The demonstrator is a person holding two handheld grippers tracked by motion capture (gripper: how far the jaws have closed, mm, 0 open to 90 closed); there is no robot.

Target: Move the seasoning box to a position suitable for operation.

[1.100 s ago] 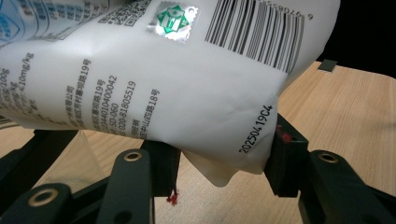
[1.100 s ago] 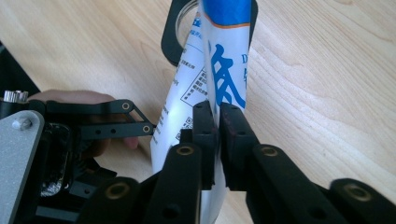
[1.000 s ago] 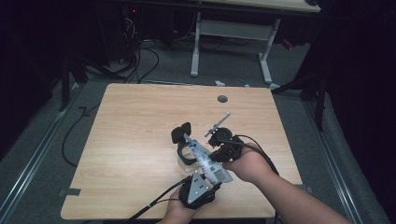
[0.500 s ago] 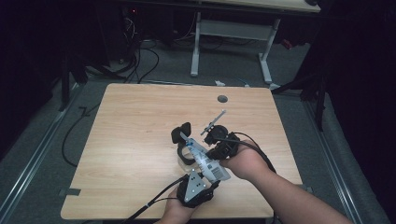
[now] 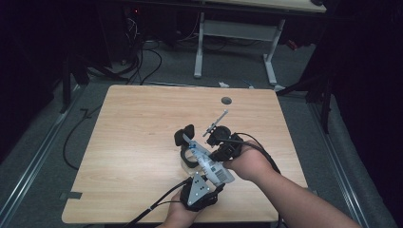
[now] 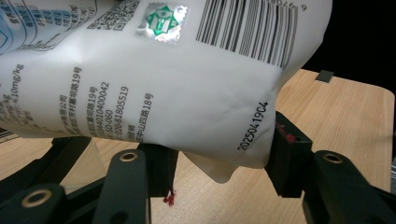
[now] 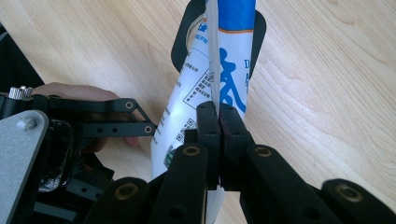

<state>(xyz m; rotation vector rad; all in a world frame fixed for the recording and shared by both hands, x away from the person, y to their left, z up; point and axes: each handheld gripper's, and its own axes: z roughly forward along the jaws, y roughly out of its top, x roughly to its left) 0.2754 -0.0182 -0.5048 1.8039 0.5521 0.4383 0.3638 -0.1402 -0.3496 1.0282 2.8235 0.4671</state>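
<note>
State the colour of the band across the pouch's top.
Blue, on the white pouch; the right gripper view shows it best.

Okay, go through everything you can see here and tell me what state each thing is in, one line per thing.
White pouch: sealed, crumpled, held up off the table between both tools.
Left tool: jaws part open around the pouch's lower end; they have just been opening.
Right tool: jaws shut on the pouch's flat seam.
Wooden table: bare apart from the work in hand.
</note>
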